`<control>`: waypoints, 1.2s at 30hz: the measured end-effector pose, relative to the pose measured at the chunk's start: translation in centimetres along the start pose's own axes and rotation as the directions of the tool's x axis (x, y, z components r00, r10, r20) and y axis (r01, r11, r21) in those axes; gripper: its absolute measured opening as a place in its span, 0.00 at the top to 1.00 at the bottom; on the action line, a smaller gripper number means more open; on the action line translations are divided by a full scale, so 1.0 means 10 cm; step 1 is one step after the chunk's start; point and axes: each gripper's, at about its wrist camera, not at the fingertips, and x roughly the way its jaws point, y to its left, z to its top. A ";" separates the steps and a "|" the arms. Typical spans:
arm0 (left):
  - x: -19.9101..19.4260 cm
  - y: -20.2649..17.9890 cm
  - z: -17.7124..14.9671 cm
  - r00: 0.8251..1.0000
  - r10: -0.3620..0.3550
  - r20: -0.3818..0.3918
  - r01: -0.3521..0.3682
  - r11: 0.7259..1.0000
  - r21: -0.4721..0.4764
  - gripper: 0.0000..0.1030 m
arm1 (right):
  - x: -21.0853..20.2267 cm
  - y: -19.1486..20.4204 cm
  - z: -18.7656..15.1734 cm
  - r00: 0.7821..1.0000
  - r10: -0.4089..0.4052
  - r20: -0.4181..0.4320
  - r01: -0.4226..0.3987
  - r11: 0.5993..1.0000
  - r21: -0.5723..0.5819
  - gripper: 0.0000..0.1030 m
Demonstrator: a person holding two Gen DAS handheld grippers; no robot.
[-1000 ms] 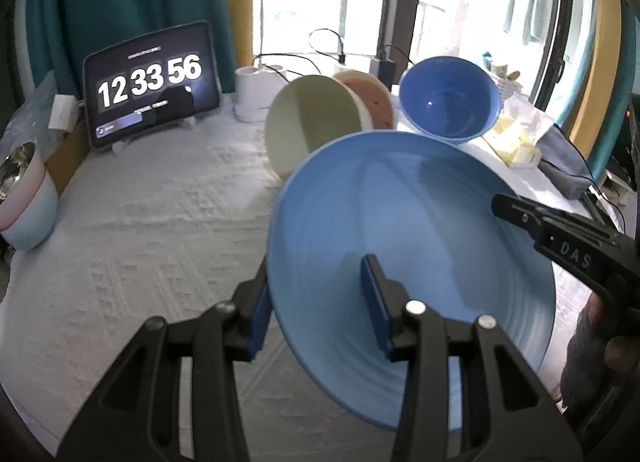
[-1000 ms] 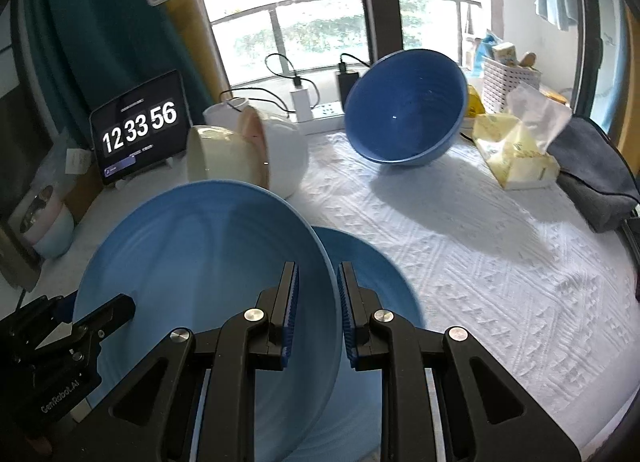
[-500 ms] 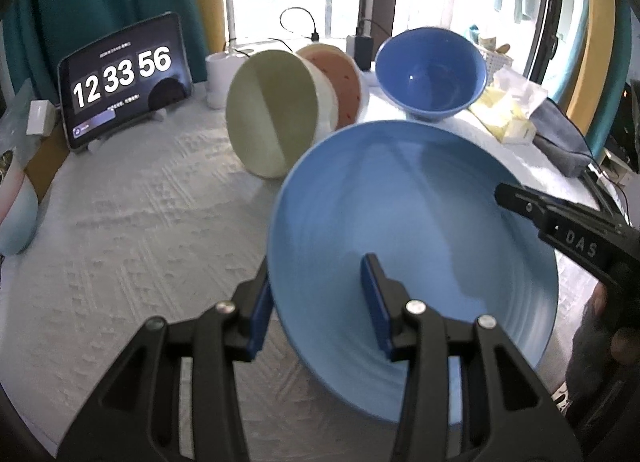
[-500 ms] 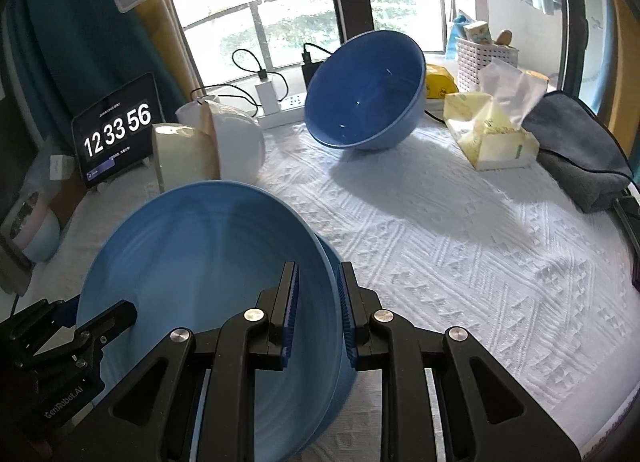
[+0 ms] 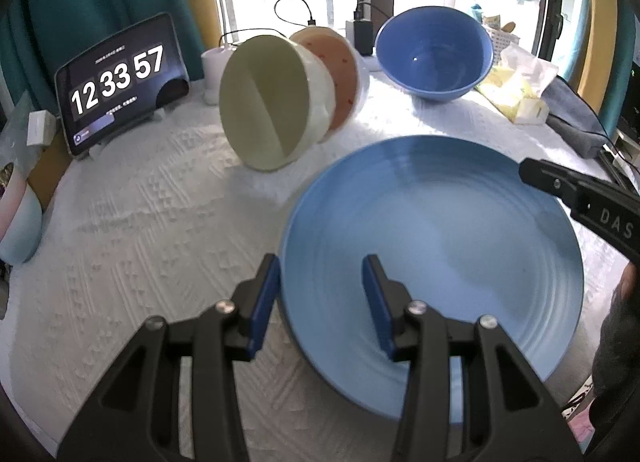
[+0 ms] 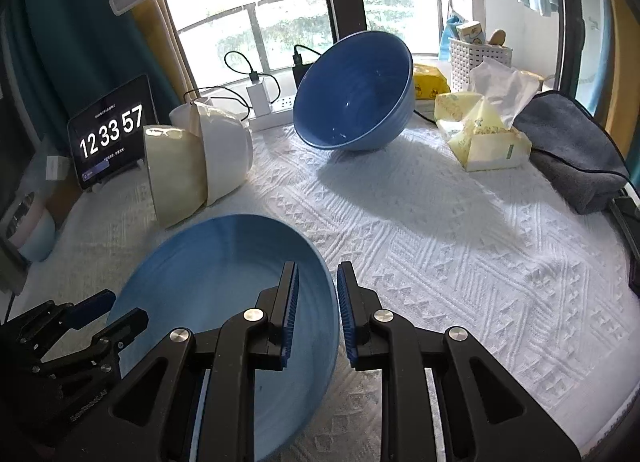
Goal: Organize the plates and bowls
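Observation:
A large light blue plate (image 5: 440,246) lies low at the table's front; it also shows in the right wrist view (image 6: 224,302). My left gripper (image 5: 320,298) stands wide open astride its left rim. My right gripper (image 6: 316,302) straddles the plate's right rim with jaws slightly apart, and I cannot tell if the pads press it. A dark blue bowl (image 5: 434,56) rests tilted at the back (image 6: 356,94). A cream bowl (image 5: 268,114) and a white bowl with an orange inside (image 5: 340,74) lie on their sides, nested.
A tablet clock (image 5: 120,82) stands at the back left. A pastel cup (image 5: 18,218) sits at the left edge. A tissue pack (image 6: 488,134), a grey cloth (image 6: 572,146), a white basket (image 6: 476,56) and a power strip with cables (image 6: 272,110) line the back right.
The blue plate has come down from a tilted hold to lie low and flat, covering the second plate seen beneath it before. The right jaws have opened a little.

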 end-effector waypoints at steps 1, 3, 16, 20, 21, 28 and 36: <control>0.00 0.00 0.00 1.000 0.001 0.000 -0.001 1.000 0.001 0.57 | 0.00 -0.01 0.00 1.000 -0.003 0.001 0.003 1.000 -0.001 0.79; 0.00 0.00 0.01 1.000 0.001 -0.001 -0.001 1.000 0.001 0.57 | 0.02 -0.03 0.00 1.000 -0.010 -0.003 0.010 1.000 0.000 0.79; 0.11 0.10 0.00 0.999 0.007 -0.042 -0.009 0.999 -0.041 0.56 | 0.25 -0.07 -0.12 0.998 0.002 -0.069 -0.003 1.000 -0.004 0.72; 0.12 0.11 0.01 0.999 0.008 -0.042 -0.010 0.999 -0.042 0.56 | 0.31 -0.03 -0.13 0.995 0.038 -0.092 -0.039 0.999 -0.007 0.67; 0.12 0.11 0.01 0.999 0.006 -0.044 -0.008 0.999 -0.047 0.56 | 0.31 -0.03 -0.13 0.995 0.039 -0.091 -0.040 0.999 -0.007 0.67; 0.13 0.16 0.04 0.998 -0.049 -0.036 0.046 0.995 -0.086 0.56 | 0.33 -0.11 -0.12 0.992 0.053 -0.113 -0.048 0.998 0.042 0.56; 0.27 0.22 0.06 0.992 -0.118 -0.038 0.112 0.985 -0.131 0.35 | 0.37 -0.11 -0.17 0.974 0.176 -0.146 -0.161 0.981 0.106 0.54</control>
